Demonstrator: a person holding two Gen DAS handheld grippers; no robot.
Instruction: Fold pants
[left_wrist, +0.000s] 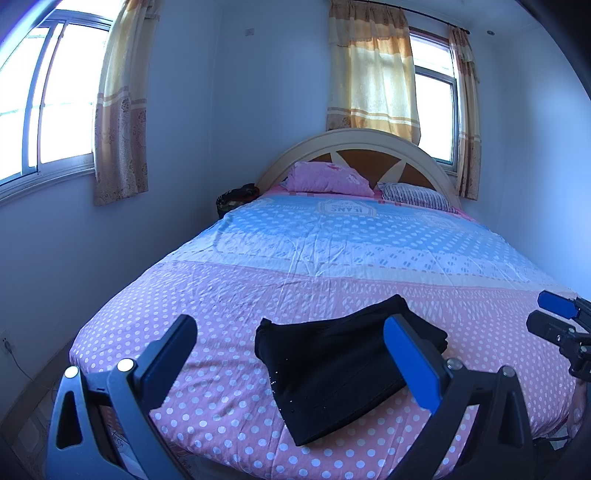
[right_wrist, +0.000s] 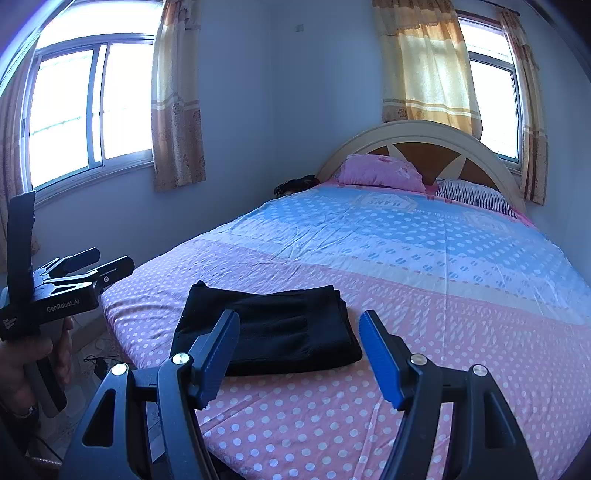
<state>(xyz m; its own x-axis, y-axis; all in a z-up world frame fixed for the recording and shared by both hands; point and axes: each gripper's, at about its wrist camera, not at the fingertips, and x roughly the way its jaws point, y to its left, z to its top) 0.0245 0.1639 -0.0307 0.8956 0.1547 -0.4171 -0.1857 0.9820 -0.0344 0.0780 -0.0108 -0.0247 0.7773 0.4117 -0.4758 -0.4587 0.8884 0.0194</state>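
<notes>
The left claw, a black two-finger tool with flat blue pads, stands wide open and holds nothing; its two fingers are raised above the bed and touch no cloth. The right claw, of the same black and blue make, is also spread open and empty, though its gap looks a little narrower than that of the left one. The black folded pants lie as a flat, compact bundle on the pink part of the bed sheet with white dots, near the foot of the bed. In the left wrist view the pants lie between the two fingers and partly behind the right finger, which covers one side of the bundle. In the right wrist view the pants lie just beyond the fingertips, more toward the left finger, and their far edge shows stacked layers of fabric. Only the left wrist view shows the right claw from outside, at the right border, over the sheet and well apart from the pants. Only the right wrist view shows the left claw from the side, with a hand around its black handle, beside the bed and to the left of the pants.
</notes>
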